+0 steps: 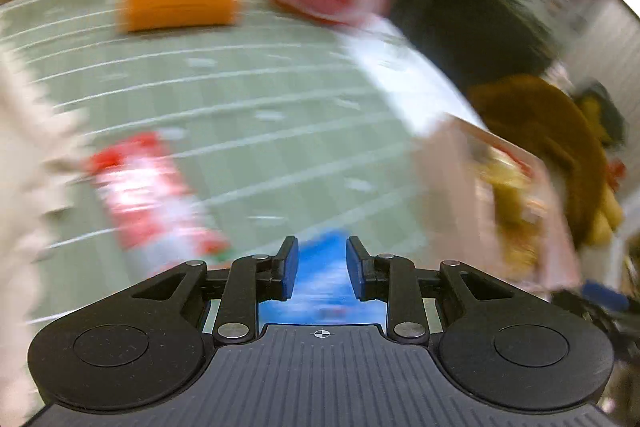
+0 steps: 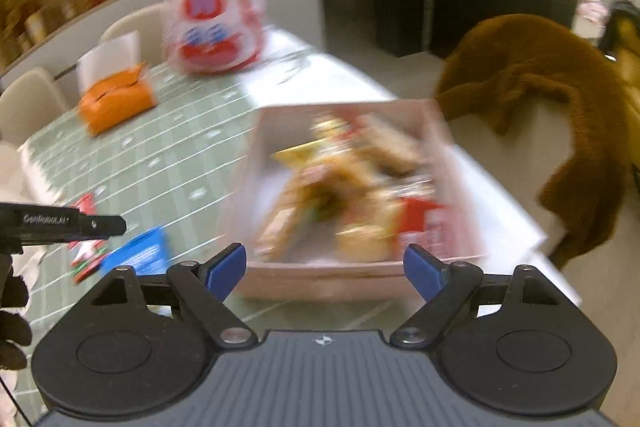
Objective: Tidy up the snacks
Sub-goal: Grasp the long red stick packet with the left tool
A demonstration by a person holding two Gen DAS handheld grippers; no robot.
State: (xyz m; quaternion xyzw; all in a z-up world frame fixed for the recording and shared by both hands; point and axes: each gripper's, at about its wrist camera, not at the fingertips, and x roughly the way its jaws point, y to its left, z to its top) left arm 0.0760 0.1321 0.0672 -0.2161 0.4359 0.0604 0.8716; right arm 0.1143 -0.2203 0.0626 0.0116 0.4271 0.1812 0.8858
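Each gripper, the left gripper (image 1: 322,263) and the right gripper (image 2: 325,269), has a ribbed dark-grey body, black linkage arms with silver pivot pins, round black side discs and blue finger pads (image 2: 224,269). A small crosshair mark (image 1: 321,334) sits centred on each body's front edge. In the right wrist view, a black bar with pale lettering (image 2: 60,225) shows above a black-gloved hand (image 2: 12,323).

Bright indoor light, heavy motion blur (fisheye-warped)
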